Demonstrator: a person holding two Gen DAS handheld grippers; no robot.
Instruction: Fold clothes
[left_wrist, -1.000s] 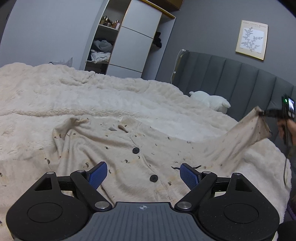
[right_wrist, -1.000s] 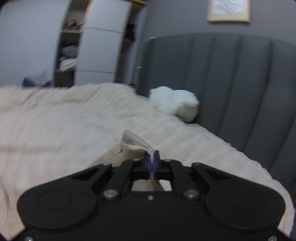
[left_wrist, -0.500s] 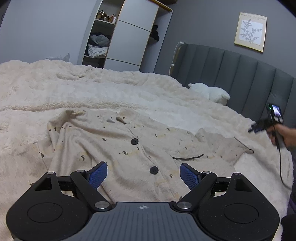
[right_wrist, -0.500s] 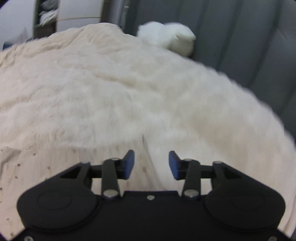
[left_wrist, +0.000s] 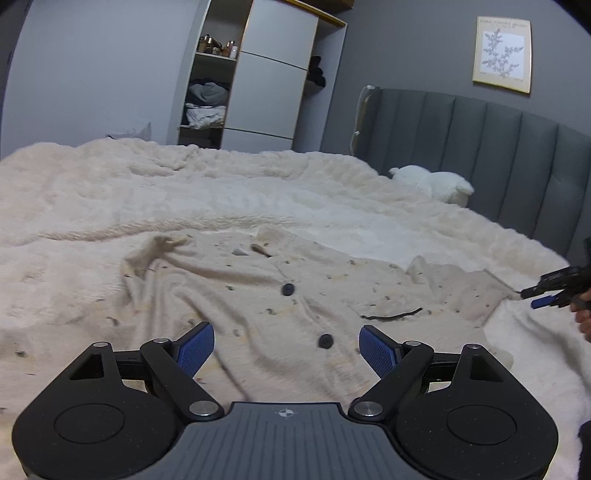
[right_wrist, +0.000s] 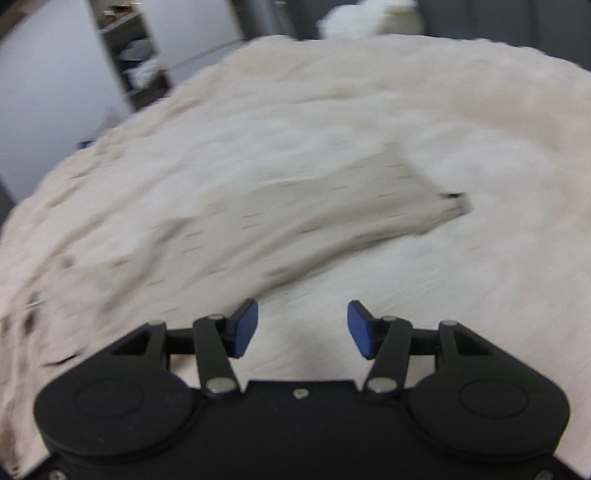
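A cream cardigan (left_wrist: 258, 295) with dark buttons and small dark specks lies face up on the fluffy bed cover. My left gripper (left_wrist: 286, 349) hovers open over its lower front, nothing between the blue pads. The cardigan's right sleeve (left_wrist: 461, 291) lies spread toward the bed's right side. In the right wrist view that sleeve (right_wrist: 332, 206) stretches across the cover, blurred. My right gripper (right_wrist: 302, 328) is above the cover, short of the sleeve, its jaws opening with nothing between them. The same gripper (left_wrist: 550, 295) shows at the left wrist view's right edge, held by a hand.
A cream fluffy cover (left_wrist: 110, 206) spans the bed. A white plush toy (left_wrist: 436, 182) lies against the grey padded headboard (left_wrist: 498, 147). Behind the bed stands a wardrobe (left_wrist: 258, 81) with open shelves. A framed picture (left_wrist: 502, 53) hangs on the wall.
My right gripper let go of the sleeve it held up; the sleeve fell flat on the cover. That gripper dropped lower and tilted down. The left gripper stayed open over the cardigan.
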